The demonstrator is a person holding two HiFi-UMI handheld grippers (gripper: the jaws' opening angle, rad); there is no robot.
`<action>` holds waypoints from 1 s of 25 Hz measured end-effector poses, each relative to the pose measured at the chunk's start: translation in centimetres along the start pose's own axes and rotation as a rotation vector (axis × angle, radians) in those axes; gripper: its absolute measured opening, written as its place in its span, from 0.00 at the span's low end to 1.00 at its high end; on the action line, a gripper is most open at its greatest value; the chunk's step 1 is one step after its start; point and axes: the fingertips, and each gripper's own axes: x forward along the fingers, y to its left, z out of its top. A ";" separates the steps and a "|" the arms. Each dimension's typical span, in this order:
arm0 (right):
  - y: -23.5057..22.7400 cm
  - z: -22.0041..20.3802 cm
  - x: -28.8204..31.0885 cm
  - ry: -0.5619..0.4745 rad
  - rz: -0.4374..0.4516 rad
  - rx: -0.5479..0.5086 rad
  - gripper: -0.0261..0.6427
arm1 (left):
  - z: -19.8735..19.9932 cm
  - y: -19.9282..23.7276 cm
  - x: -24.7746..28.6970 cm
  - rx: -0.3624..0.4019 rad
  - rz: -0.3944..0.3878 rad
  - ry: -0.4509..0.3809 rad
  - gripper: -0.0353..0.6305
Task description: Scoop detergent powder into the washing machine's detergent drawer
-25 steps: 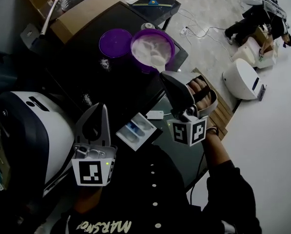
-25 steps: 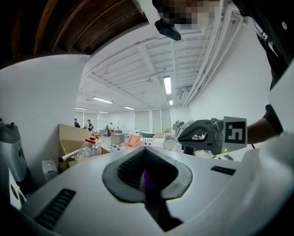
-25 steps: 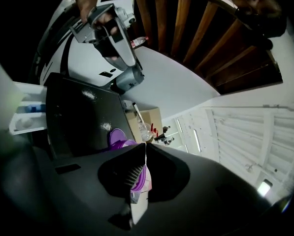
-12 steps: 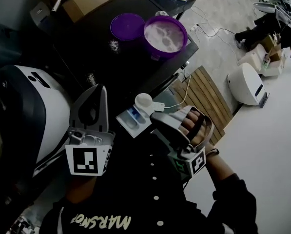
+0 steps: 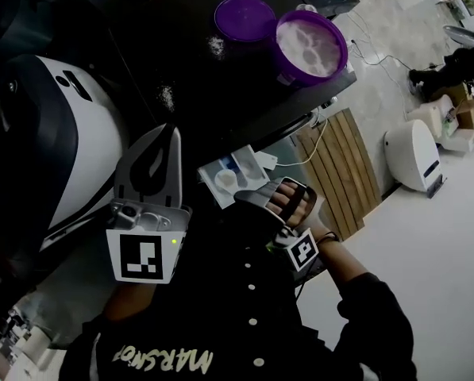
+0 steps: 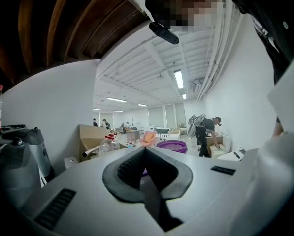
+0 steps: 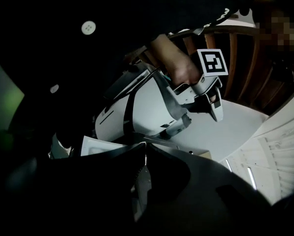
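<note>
The white detergent drawer (image 5: pixel 248 165) stands pulled out from the white washing machine (image 5: pixel 58 145). My right gripper (image 5: pixel 247 197) is shut on the handle of a white scoop (image 5: pixel 225 179), whose bowl hangs over the drawer's compartments. In the right gripper view the thin white handle (image 7: pixel 143 177) shows between the dark jaws of that gripper (image 7: pixel 145 149). The purple tub of white powder (image 5: pixel 310 44) sits on the black table, its purple lid (image 5: pixel 244 18) beside it. My left gripper (image 5: pixel 167 137) is held up in front of the machine, shut and empty; its jaws meet in its own view (image 6: pixel 146 154).
The black table (image 5: pixel 197 86) has spilled powder on it (image 5: pixel 167 95). A wooden slatted panel (image 5: pixel 344 169) stands right of the drawer. A white appliance (image 5: pixel 415 153) sits on the floor at right. People work in the far background (image 6: pixel 208 132).
My right gripper has brought the scoop from the purple tub down and left to the drawer. The head view has swung, so the tub now sits higher and further right.
</note>
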 end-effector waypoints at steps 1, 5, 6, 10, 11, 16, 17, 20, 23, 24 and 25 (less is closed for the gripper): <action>0.8 -0.1 0.4 -0.010 0.023 0.011 0.09 | -0.4 0.1 -0.2 -0.002 0.009 0.010 0.06; 3.3 -0.4 2.1 -0.051 0.107 0.108 0.09 | -1.8 0.6 -1.1 -0.014 0.048 0.047 0.06; 3.8 -0.6 2.4 -0.055 0.125 0.143 0.09 | -2.1 0.8 -1.3 -0.020 0.059 0.055 0.06; 5.3 -1.4 3.8 -0.051 0.204 0.275 0.09 | -3.3 1.2 -2.0 -0.039 0.092 0.076 0.06; 5.6 -1.6 4.2 -0.045 0.224 0.317 0.09 | -3.5 1.3 -2.1 -0.043 0.097 0.080 0.06; 6.1 -2.9 5.8 -0.019 0.322 0.603 0.09 | -4.7 1.3 -2.4 -0.064 0.113 0.101 0.06; 6.1 -3.1 6.0 -0.009 0.340 0.661 0.09 | -4.9 1.3 -2.5 -0.067 0.116 0.105 0.06; 6.1 -3.8 6.5 0.026 0.386 0.799 0.09 | -5.5 1.3 -2.7 -0.077 0.124 0.114 0.06; 6.1 -4.5 7.0 0.058 0.415 0.944 0.09 | -5.9 1.3 -2.8 -0.090 0.132 0.119 0.06; 6.1 -4.8 7.1 0.069 0.424 0.990 0.09 | -6.0 1.3 -2.9 -0.094 0.136 0.122 0.06; 6.1 -5.0 7.2 0.080 0.435 1.038 0.09 | -6.1 1.3 -2.9 -0.098 0.139 0.125 0.06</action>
